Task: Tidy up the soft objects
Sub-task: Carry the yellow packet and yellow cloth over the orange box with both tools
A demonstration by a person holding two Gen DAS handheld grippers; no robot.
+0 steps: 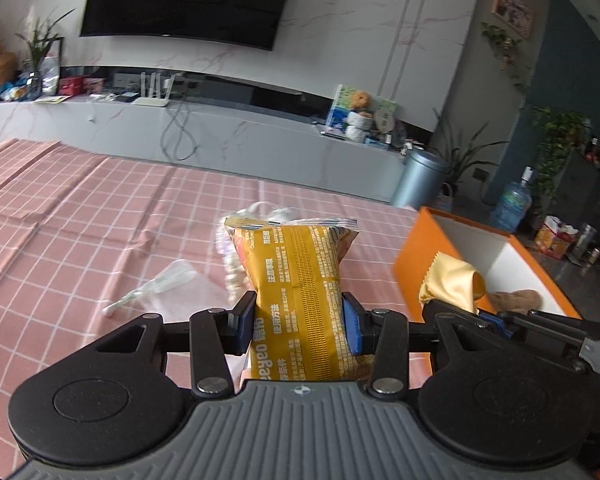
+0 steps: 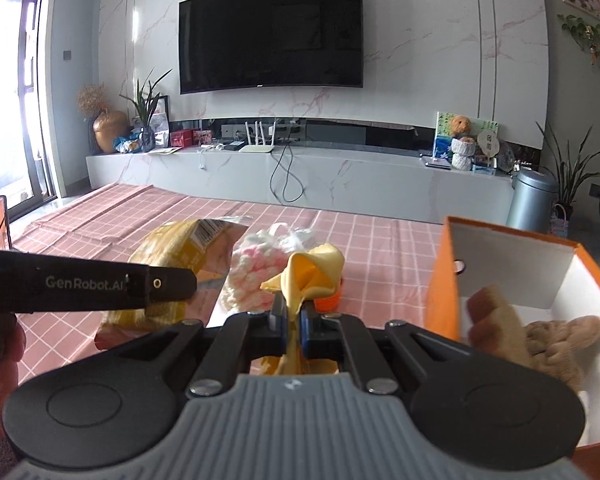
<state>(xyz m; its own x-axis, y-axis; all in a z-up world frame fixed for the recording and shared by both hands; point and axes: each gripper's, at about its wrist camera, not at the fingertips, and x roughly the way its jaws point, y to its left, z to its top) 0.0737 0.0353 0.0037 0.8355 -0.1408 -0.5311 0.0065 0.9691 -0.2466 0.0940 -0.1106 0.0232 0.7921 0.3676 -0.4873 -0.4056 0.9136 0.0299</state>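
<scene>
While a clear plastic sachet [image 1: 156, 286] lies flat on the pink checked cloth [image 1: 80, 208] at the left, the left tongs [image 1: 299, 326] are clamped on a yellow printed packet [image 1: 300, 276], lifted off the counter. Behind it sits a bag of pink and white marshmallows [image 2: 252, 268]. Further right, the right tongs [image 2: 294, 322] are pinched tight on a yellow cloth [image 2: 314, 268], just beside the orange box [image 2: 444, 280], where a brown plush toy [image 2: 560, 340] lies inside.
</scene>
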